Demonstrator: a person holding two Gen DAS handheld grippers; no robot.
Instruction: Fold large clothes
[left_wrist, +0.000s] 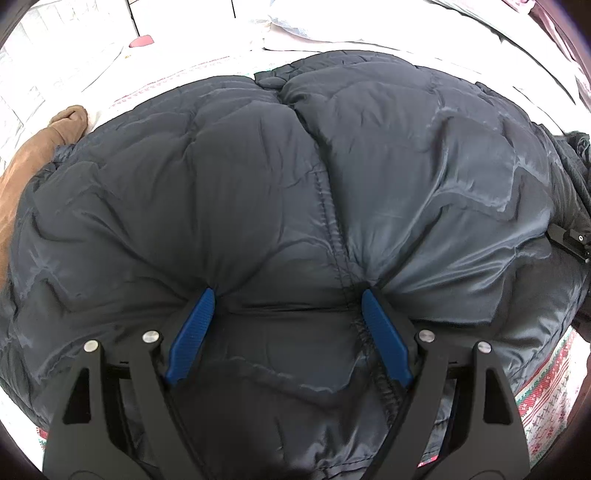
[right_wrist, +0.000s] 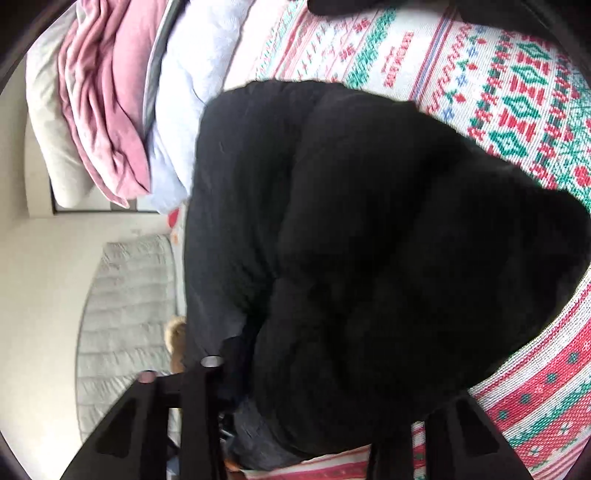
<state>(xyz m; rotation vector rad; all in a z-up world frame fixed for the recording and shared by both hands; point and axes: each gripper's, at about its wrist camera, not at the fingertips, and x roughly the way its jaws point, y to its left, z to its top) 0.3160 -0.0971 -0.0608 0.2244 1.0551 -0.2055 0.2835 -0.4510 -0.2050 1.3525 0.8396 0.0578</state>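
Observation:
A dark navy puffer jacket (left_wrist: 258, 184) lies spread over a patterned bedspread (left_wrist: 546, 391), its centre seam running toward me. My left gripper (left_wrist: 286, 299) points down onto its near edge. Its blue pads (left_wrist: 192, 332) stand wide apart with their inner faces bare, and only the tips dig into the padding. In the right wrist view the jacket (right_wrist: 369, 240) looks black and is heaped over my right gripper (right_wrist: 317, 376). That gripper's pads are buried in the fabric, its arms are drawn in, and a wad of jacket is wedged between them.
A brown soft garment (left_wrist: 40, 155) lies against the jacket's left side. Pink (right_wrist: 107, 110) and pale folded bedding (right_wrist: 181, 92) are stacked at the head of the bed. A grey quilted cover (right_wrist: 125, 314) hangs beyond the bed's edge.

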